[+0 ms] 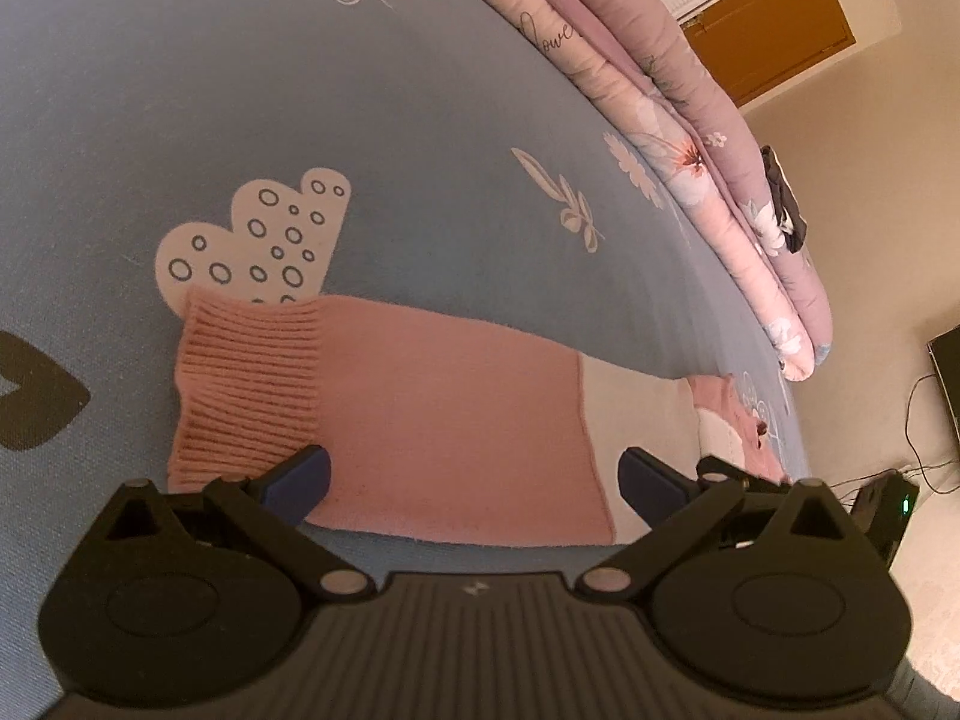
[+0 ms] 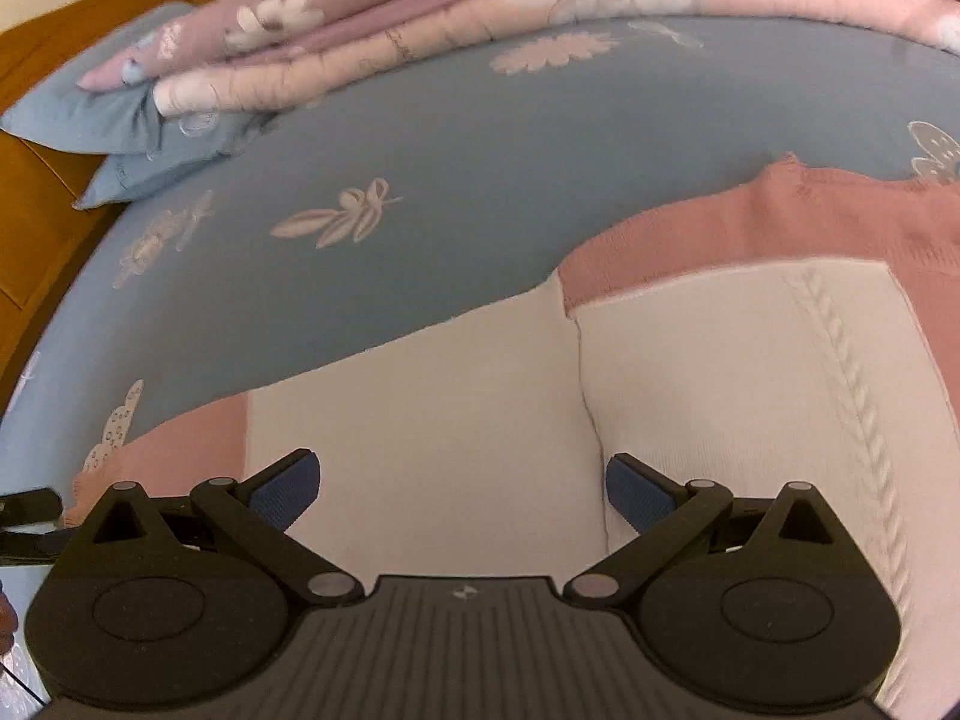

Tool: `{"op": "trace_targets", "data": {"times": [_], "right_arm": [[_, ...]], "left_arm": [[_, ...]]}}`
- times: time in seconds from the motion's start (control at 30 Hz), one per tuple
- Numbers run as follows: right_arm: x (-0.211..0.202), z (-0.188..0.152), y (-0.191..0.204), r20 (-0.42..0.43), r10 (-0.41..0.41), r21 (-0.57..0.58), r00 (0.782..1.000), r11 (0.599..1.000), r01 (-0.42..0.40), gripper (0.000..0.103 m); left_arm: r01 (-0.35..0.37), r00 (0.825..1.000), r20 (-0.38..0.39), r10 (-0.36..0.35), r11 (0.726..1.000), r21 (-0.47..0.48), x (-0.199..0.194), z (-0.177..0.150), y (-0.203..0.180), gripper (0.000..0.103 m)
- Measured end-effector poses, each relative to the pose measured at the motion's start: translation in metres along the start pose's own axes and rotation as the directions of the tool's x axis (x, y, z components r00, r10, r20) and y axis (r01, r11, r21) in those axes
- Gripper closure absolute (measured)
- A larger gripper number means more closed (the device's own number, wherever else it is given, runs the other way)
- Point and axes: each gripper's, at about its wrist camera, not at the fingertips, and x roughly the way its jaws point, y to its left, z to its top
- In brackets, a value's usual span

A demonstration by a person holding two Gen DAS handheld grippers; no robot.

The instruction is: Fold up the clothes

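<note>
**Both tongs poised over the sweater sleeve, fold not yet begun**

Left wrist view: the left tongs (image 1: 474, 477) stand wide apart and hold nothing, hovering just above the near edge of a pink-and-cream knit sweater (image 1: 432, 414) that lies flat on the blue patterned bedsheet (image 1: 420, 168). What shows here is a sleeve: its ribbed cuff (image 1: 246, 390) sits at about 9 o'clock from the tongs, and the pink knit gives way to cream toward 3 o'clock. By my reading the step in hand is the approach to a sleeve fold. The next move calls for lowering the tongs onto the sleeve near the cuff and closing on the knit alone, without pinching the sheet beneath. A folded floral quilt (image 1: 690, 138) runs along the bed's far side from 12 to 3 o'clock. The sweater's body is cut off at the right, and a small dark item on the quilt is too small to name.

Right wrist view: the right tongs (image 2: 462, 492) are likewise spread wide and empty, over the cream part of the sweater (image 2: 456, 396) where the sleeve meets the body at a seam; a cable-knit line runs toward 5 o'clock. A pillow (image 2: 120, 114) lies at 10 o'clock under the quilt's end. The hem and far sleeve are out of frame, and whether either tong touches the cloth I cannot tell.
</note>
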Motion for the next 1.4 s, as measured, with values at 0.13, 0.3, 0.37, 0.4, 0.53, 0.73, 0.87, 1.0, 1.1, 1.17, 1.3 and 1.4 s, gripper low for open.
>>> {"op": "trace_targets", "data": {"times": [0.13, 0.3, 0.37, 0.4, 0.53, 0.73, 0.87, 1.0, 1.1, 1.17, 1.3, 1.4], "right_arm": [[-0.011, -0.015, 0.007, 0.007, 0.003, -0.026, 1.0, 1.0, -0.003, 0.0], [-0.045, -0.022, 0.005, 0.09, -0.011, -0.015, 0.996, 1.0, 0.012, 0.0], [-0.045, -0.028, -0.004, 0.075, -0.043, 0.017, 0.996, 0.999, 0.041, 0.0], [-0.042, -0.033, -0.011, 0.039, -0.045, 0.052, 0.998, 0.998, 0.043, 0.0], [-0.042, -0.052, -0.016, -0.01, -0.014, 0.109, 1.0, 0.994, 0.015, 0.0], [-0.059, -0.045, -0.008, 0.056, -0.019, 0.048, 0.998, 0.999, 0.016, 0.0], [-0.04, -0.027, -0.015, 0.071, -0.016, 0.084, 0.997, 0.996, 0.009, 0.0], [-0.034, -0.034, -0.013, 0.011, 0.015, 0.122, 1.0, 0.992, -0.016, 0.0], [-0.053, -0.039, -0.013, 0.009, 0.049, 0.099, 0.999, 0.994, -0.05, 0.0], [-0.068, -0.042, -0.02, 0.023, 0.034, 0.131, 0.999, 0.991, -0.037, 0.0], [-0.073, -0.063, -0.038, -0.034, 0.018, 0.23, 0.999, 0.973, -0.009, 0.0], [-0.075, -0.074, -0.03, -0.055, 0.076, 0.239, 0.996, 0.969, -0.061, 0.0]], "left_arm": [[-0.024, 1.0, 0.002, 0.024, 1.0, -0.001, 0.002, 0.001, -0.005, 0.001], [-0.051, 0.999, 0.014, 0.05, 0.999, 0.005, 0.001, 0.002, -0.019, 0.001], [-0.041, 0.999, 0.026, 0.041, 0.999, 0.019, 0.0, 0.003, -0.028, 0.001], [-0.038, 0.999, 0.03, 0.037, 0.999, 0.023, 0.0, 0.003, -0.032, 0.001], [0.011, 0.998, 0.054, -0.014, 0.999, 0.049, 0.005, 0.007, -0.059, 0.001], [0.161, 0.986, 0.005, -0.165, 0.968, 0.194, 0.044, 0.012, -0.125, 0.001], [0.225, 0.974, -0.033, -0.225, 0.937, 0.268, 0.072, 0.01, -0.162, 0.001], [0.256, 0.967, -0.064, -0.249, 0.928, 0.269, 0.087, 0.007, -0.178, 0.001], [0.256, 0.967, -0.083, -0.242, 0.925, 0.282, 0.093, 0.003, -0.187, 0.001], [0.255, 0.967, -0.097, -0.237, 0.922, 0.29, 0.097, 0.0, -0.191, 0.001], [0.25, 0.967, -0.123, -0.223, 0.925, 0.286, 0.107, -0.007, -0.199, 0.001], [0.259, 0.963, -0.151, -0.223, 0.92, 0.295, 0.116, -0.014, -0.209, 0.001]]}}
